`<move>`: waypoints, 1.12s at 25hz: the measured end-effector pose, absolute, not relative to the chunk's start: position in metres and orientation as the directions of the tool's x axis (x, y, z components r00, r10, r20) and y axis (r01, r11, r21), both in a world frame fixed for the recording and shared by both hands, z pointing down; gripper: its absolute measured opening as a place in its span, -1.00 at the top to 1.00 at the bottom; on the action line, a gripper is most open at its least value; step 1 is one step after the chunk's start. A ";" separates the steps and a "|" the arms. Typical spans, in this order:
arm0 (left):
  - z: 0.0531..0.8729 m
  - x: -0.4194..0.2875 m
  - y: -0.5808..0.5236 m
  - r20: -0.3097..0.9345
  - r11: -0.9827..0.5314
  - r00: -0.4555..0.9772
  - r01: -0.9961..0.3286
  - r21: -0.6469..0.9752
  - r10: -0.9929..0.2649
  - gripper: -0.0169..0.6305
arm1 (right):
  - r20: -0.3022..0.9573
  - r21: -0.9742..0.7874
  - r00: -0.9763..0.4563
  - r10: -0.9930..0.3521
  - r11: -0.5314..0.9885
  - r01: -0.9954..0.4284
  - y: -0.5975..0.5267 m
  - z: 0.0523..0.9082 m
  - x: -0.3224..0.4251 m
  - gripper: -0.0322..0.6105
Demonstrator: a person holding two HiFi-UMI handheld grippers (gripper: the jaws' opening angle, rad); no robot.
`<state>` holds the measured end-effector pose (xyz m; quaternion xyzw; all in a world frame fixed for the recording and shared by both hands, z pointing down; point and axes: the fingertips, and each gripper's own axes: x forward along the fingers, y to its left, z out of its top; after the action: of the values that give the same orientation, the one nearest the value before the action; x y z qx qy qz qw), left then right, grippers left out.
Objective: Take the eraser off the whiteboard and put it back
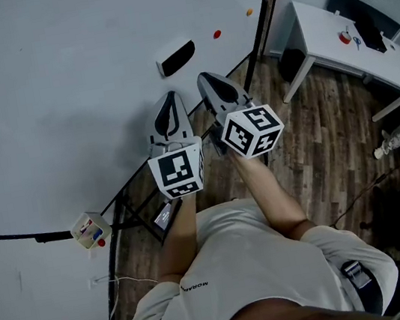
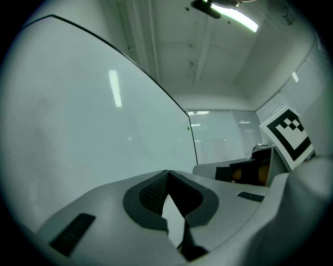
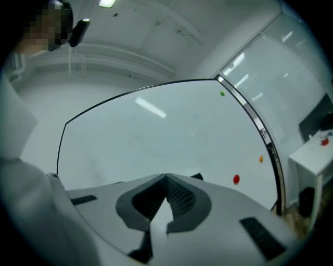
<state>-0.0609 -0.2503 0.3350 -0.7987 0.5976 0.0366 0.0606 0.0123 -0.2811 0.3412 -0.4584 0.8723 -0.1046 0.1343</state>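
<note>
A large whiteboard [image 1: 59, 88] with a smooth, glossy white face and a thin dark frame fills most of the head view. The eraser [image 1: 176, 57] — an oblong block with a pale casing and a dark face — is stuck flat on the board, near its right edge, and is touched by neither tool. Two small round magnets are set on the board beyond the eraser toward that same edge; a red magnet [image 1: 217, 34] is placed just beside the eraser and an orange magnet [image 1: 250, 12] closer to the frame.

The left gripper [image 1: 169, 97] and the right gripper [image 1: 206, 78] are held side by side in front of the board, on the person's side of the eraser and apart from it. Each is made of smooth grey plastic with dark, ribbed pads, and each carries a cube printed with black-and-white squares. In the left gripper view the jaws are seen brought together at their tips with nothing between them; in the right gripper view the jaws are likewise closed tip to tip — and empty.

A small boxy holder [image 1: 89, 231] with red and blue bits in it is fixed at the board's lower frame, well apart from the eraser. Past the board's right edge a white table [image 1: 319, 29] with slim legs is stood on a floor [image 1: 311, 144] of wooden planks.
</note>
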 end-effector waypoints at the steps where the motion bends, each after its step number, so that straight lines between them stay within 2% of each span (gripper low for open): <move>1: 0.335 -0.061 -0.250 -0.131 -0.280 0.284 -0.959 -0.052 -0.950 0.94 | -0.141 -0.273 -0.540 -0.829 0.557 -0.784 -0.279 0.340 0.012 0.86; 9: 0.335 -0.059 -0.250 -0.134 -0.286 0.290 -0.957 -0.054 -0.948 0.94 | -0.135 -0.132 -0.531 -0.837 0.546 -0.827 -0.272 0.338 0.006 0.86; 28: 0.337 -0.058 -0.253 -0.132 -0.289 0.294 -0.956 -0.053 -0.947 0.94 | -0.128 -0.085 -0.540 -0.832 0.552 -0.830 -0.267 0.342 -0.002 0.86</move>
<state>-0.0583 -0.2535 0.3368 -0.8020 0.5931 0.0372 0.0606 -0.0017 -0.2672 0.3417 -0.4735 0.8774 -0.0072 0.0767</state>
